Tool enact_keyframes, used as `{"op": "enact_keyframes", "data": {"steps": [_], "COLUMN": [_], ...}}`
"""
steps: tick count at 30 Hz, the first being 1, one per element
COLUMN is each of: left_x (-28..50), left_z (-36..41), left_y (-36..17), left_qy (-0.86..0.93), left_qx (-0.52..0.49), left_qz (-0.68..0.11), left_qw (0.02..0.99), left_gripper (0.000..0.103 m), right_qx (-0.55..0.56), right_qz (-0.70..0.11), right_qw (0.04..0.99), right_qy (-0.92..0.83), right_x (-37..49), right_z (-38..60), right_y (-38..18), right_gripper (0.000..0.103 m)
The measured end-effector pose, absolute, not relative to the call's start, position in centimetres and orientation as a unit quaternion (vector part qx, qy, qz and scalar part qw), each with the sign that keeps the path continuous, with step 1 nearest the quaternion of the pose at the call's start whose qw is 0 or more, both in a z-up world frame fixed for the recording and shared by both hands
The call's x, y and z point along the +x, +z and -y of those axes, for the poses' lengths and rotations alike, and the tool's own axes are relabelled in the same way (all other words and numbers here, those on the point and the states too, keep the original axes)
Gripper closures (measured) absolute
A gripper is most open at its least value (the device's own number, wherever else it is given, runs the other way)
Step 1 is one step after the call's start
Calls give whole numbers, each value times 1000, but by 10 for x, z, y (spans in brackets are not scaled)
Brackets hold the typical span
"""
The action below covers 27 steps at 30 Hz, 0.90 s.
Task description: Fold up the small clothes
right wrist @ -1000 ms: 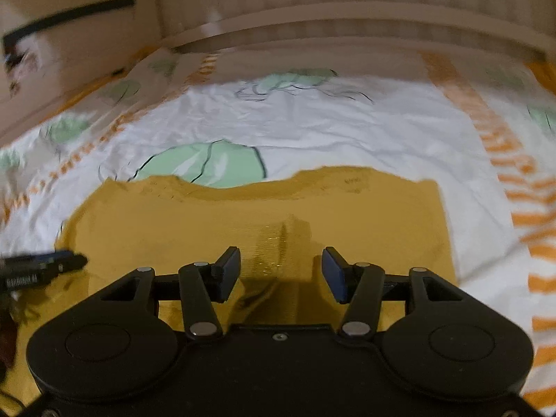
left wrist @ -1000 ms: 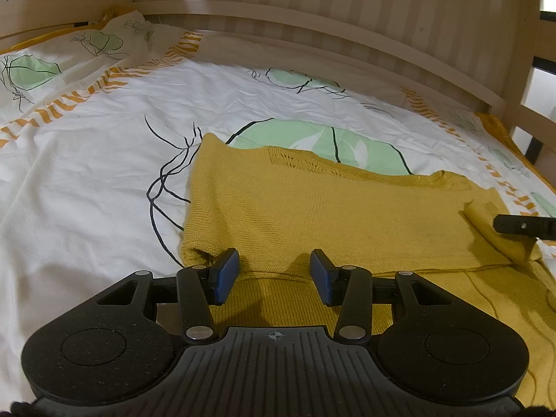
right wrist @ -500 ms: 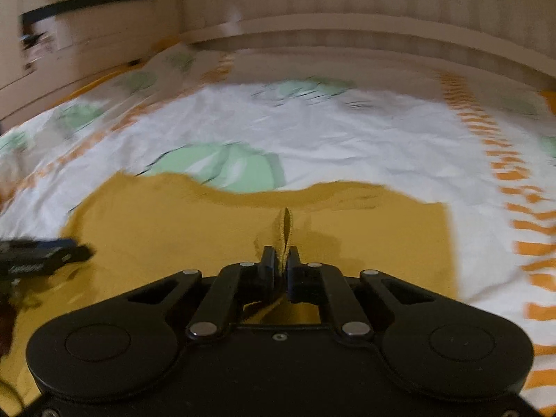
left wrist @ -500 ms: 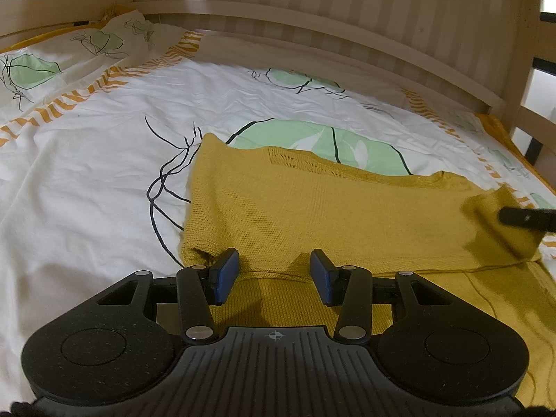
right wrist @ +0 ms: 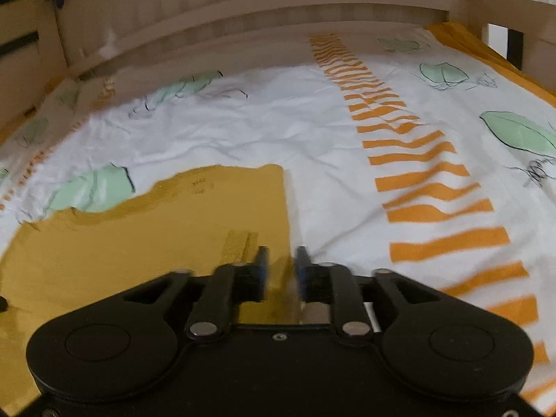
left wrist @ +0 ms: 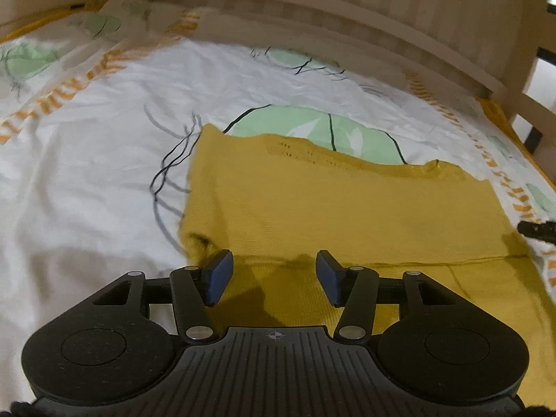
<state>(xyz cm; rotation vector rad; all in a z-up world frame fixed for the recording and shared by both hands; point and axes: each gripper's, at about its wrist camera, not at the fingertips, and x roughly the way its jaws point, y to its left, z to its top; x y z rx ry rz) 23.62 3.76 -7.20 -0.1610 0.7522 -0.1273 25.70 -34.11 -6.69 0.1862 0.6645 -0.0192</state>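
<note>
A mustard-yellow knit garment (left wrist: 347, 215) lies flat on the bed, folded over with a crease running across its near part. My left gripper (left wrist: 274, 274) is open and empty, its blue pads just above the garment's near left part. In the right wrist view the garment (right wrist: 156, 239) fills the left half. My right gripper (right wrist: 281, 260) stands at the garment's right edge with its jaws a narrow gap apart; motion blur hides whether cloth is pinched. The right gripper's tip (left wrist: 538, 231) shows at the far right of the left wrist view.
The bed sheet (right wrist: 330, 146) is white with green leaf prints and orange striped bands (right wrist: 417, 173). A pale wooden bed rail (left wrist: 347, 27) runs along the far side, with a bed post (left wrist: 524, 80) at the right.
My right gripper had pinched a ridge in the garment's middle; now it is at the garment's right edge with its jaws slightly parted. The garment's right flap lies flat. The left gripper shifted slightly.
</note>
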Motion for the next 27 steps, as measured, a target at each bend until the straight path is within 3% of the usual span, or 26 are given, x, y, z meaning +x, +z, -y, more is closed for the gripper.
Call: {"op": "enact_keyframes", "data": {"steps": [7,9,14,23,27], "left_x": [183,168,128,68,49], "left_z": [-50,-52,-58,-52,-48], "left_y": [-37,-29,-11,-13,-24], "left_qy": [-51,-49,-50,-85,-89], "left_qx": [-69,-67,-61,-37,-29], "left_qz": [-358,-359,-357,-384,-393], "left_qw": [930,930,931,919,915], "left_gripper": [50,43,37,21,21], "right_qx": [114,123,157,176,179], "right_qz": [-298,-291,-280,-310,-328], "right_qw": [947,948,945,931,925], "right_qy": [27,38,60,80,69], "right_x": [193,173,133,64,41], "right_z": [344,343,344,339,340], "right_y": [-36,-29,-20,-28,-38], "right_gripper": [26,20,0,0,0]}}
